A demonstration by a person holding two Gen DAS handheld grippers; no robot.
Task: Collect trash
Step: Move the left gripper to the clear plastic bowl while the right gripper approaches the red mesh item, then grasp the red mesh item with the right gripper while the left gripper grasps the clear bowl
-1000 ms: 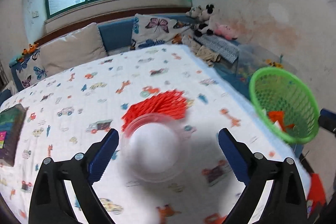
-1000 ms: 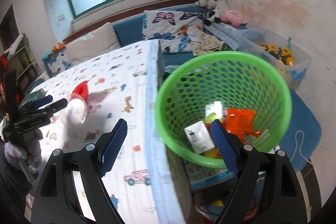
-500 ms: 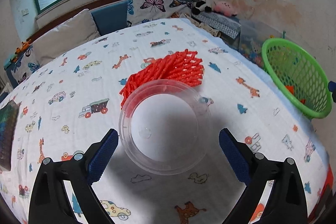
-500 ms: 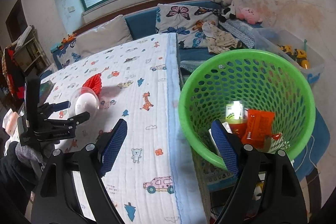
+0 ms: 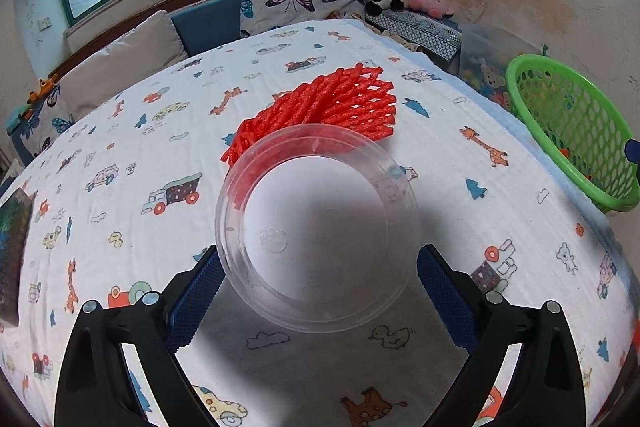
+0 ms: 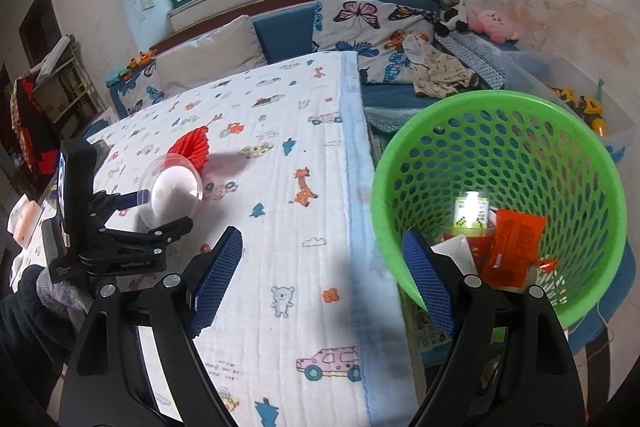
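Note:
A clear plastic bowl (image 5: pixel 316 227) lies on the printed tablecloth, tipped with its mouth toward a red foam net (image 5: pixel 320 111) just behind it. My left gripper (image 5: pixel 316 291) is open, its blue pads on either side of the bowl's near part, not squeezing it. The bowl (image 6: pixel 172 187) and left gripper (image 6: pixel 160 215) also show in the right wrist view. My right gripper (image 6: pixel 320 279) is open and empty at the table's right edge, beside the green basket (image 6: pixel 560 131), which holds wrappers and small cartons (image 6: pixel 512 247).
The green basket (image 5: pixel 576 131) stands off the table's right edge. A dark box (image 5: pixel 12 251) lies at the table's left edge. Sofa cushions, plush toys and a clear toy bin (image 6: pixel 568 95) lie beyond the table.
My left gripper has moved forward and down, so the bowl now sits between its pads. The right gripper has drawn back to the left, away from the basket.

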